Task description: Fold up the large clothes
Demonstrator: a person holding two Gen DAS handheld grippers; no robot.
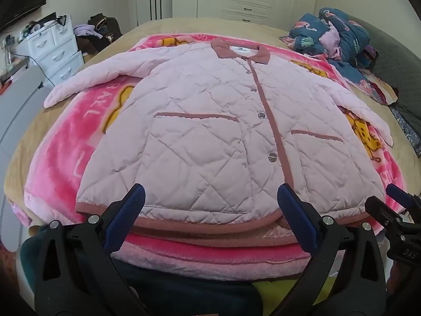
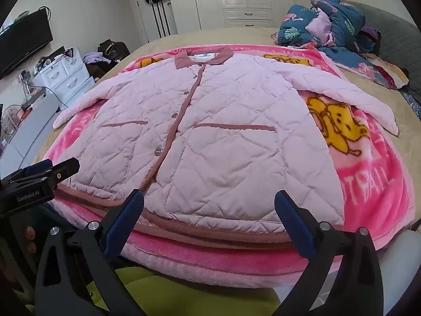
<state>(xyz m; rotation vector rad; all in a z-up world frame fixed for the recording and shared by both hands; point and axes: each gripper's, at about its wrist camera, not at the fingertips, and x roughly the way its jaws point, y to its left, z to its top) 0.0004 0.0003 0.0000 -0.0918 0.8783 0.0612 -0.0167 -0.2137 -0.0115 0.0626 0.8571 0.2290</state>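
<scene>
Hovering both grippers, left gripper and right gripper, jaws spread wide, empty, over the hem of the quilted pink jacket, flat on fuzzy pink blanket, bed.

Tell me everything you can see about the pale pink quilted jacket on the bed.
The pale pink quilted jacket lies flat and face up on a bright pink cartoon blanket, collar away from the cameras. It looks padded, stitched in diamonds, with dusty rose trim on the collar, front placket, hem and two pocket openings. Metal snaps run down the closed front. Both sleeves are spread outward. Neither open gripper touches it.
</scene>
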